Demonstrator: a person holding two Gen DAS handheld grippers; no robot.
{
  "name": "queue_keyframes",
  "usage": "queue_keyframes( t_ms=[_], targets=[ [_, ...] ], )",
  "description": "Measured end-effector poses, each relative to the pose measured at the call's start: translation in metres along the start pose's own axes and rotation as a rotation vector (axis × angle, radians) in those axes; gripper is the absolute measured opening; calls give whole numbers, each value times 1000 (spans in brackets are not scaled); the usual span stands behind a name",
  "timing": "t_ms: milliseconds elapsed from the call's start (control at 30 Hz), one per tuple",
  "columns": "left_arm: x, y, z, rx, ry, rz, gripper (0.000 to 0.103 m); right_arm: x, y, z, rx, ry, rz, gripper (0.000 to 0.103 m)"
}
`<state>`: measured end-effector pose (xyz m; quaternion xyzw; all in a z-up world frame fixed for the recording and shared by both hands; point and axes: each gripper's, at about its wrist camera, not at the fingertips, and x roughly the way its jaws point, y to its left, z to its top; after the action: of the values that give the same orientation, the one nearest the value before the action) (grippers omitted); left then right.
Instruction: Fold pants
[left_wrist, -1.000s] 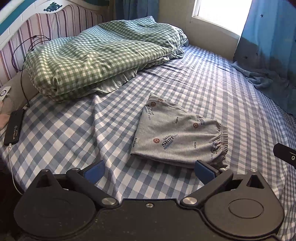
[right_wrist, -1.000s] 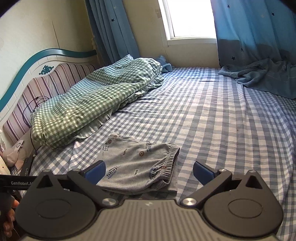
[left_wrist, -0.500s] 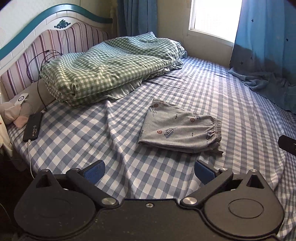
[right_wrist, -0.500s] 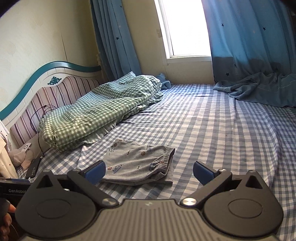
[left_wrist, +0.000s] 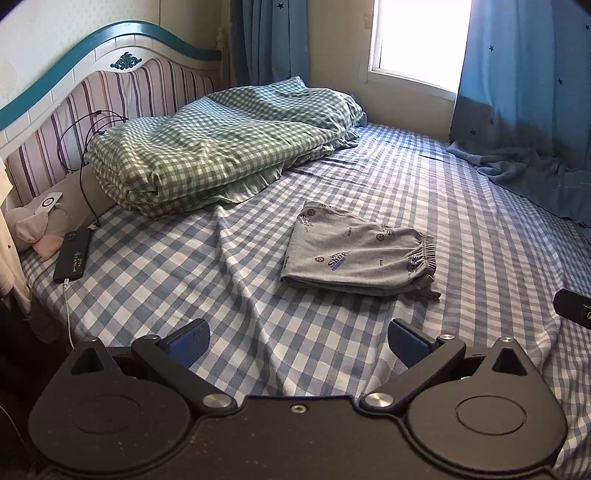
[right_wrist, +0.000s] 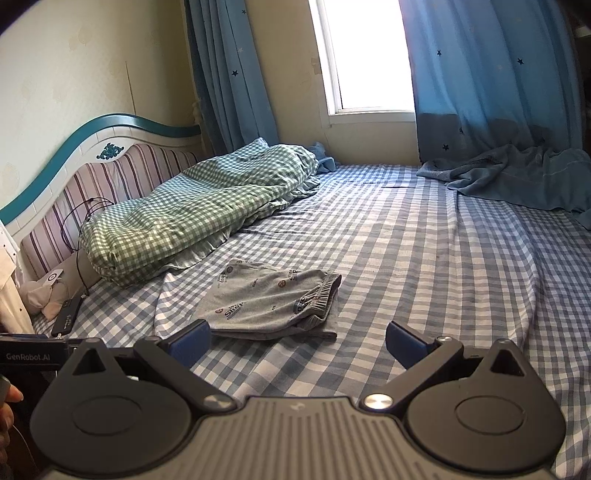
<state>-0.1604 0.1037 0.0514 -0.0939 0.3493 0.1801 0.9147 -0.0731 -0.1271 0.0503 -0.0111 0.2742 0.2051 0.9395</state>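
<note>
Grey printed pants (left_wrist: 356, 254) lie folded into a flat rectangle on the blue checked bed sheet (left_wrist: 207, 266), waistband to the right. In the right wrist view the same pants (right_wrist: 275, 304) rest just beyond the left finger. My left gripper (left_wrist: 297, 341) hovers open near the bed's front edge, well short of the pants, with nothing between its blue pads. My right gripper (right_wrist: 297, 341) is also open and empty, held back from the pants. A black part of the right gripper (left_wrist: 572, 312) shows at the left view's right edge.
A green checked duvet (left_wrist: 221, 147) is heaped against the striped headboard (left_wrist: 74, 122). A black phone (left_wrist: 72, 254) on a cable lies at the bed's left edge. Blue curtains (right_wrist: 491, 81) and a crumpled blue cloth (right_wrist: 517, 173) sit at the far right by the window.
Both grippers have pulled back and upward from the folded pants, which now look smaller and farther away. The pants have not moved. Both grippers stay open.
</note>
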Motion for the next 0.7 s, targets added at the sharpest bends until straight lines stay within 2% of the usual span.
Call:
queue_keyframes(
  t_ms=[200,700],
  targets=[
    [8,11,-4,20,-3,-18,102,7,10,-9,-2,3,13,103],
    [56,33,-1,199,60,-77,102,48,30,-21,62,189,-72,103]
  ],
)
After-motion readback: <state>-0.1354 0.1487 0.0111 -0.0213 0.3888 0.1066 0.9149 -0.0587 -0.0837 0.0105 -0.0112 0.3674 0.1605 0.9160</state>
